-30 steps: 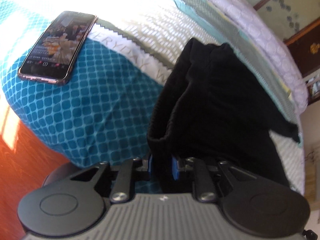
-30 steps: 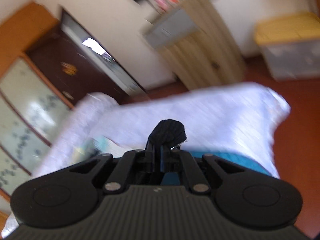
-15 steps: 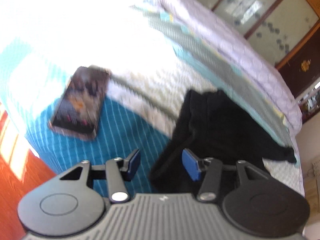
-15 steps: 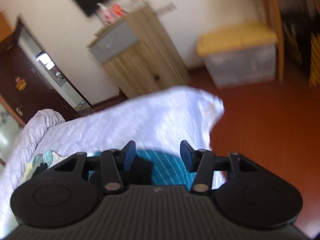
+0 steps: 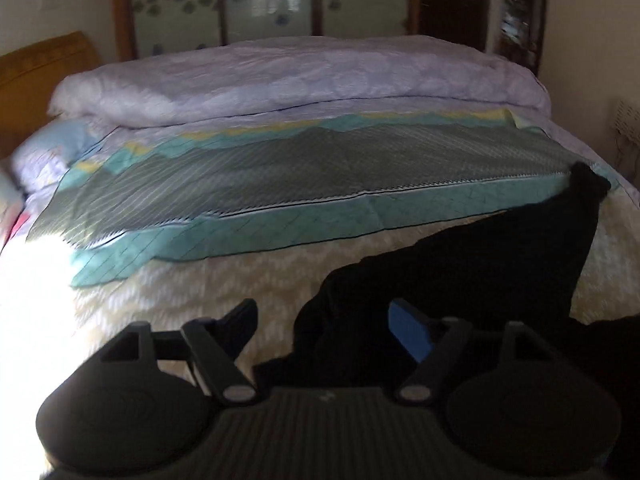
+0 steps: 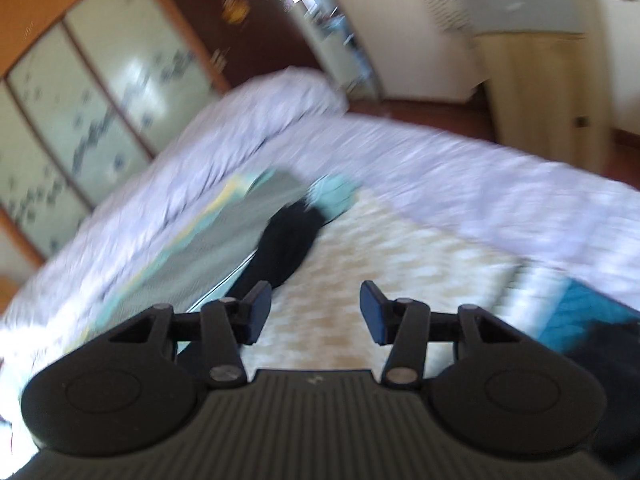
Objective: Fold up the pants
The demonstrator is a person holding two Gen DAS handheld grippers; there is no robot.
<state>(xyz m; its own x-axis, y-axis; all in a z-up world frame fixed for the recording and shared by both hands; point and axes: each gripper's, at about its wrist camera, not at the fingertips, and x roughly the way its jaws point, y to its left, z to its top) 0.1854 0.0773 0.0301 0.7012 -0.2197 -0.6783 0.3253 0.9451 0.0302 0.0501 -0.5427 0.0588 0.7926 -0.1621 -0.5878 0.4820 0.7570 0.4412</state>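
Both jaws have just opened, releasing the black pants [image 5: 472,264].

Right gripper [image 6: 314,312], jaws apart and empty, above black pants [image 6: 286,240].

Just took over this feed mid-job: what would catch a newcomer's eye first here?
The black pants lie spread on the cream bedspread, one end reaching the teal band. Both the left gripper and the right gripper are open and hold nothing. A rolled lilac quilt runs along the bed's far side.
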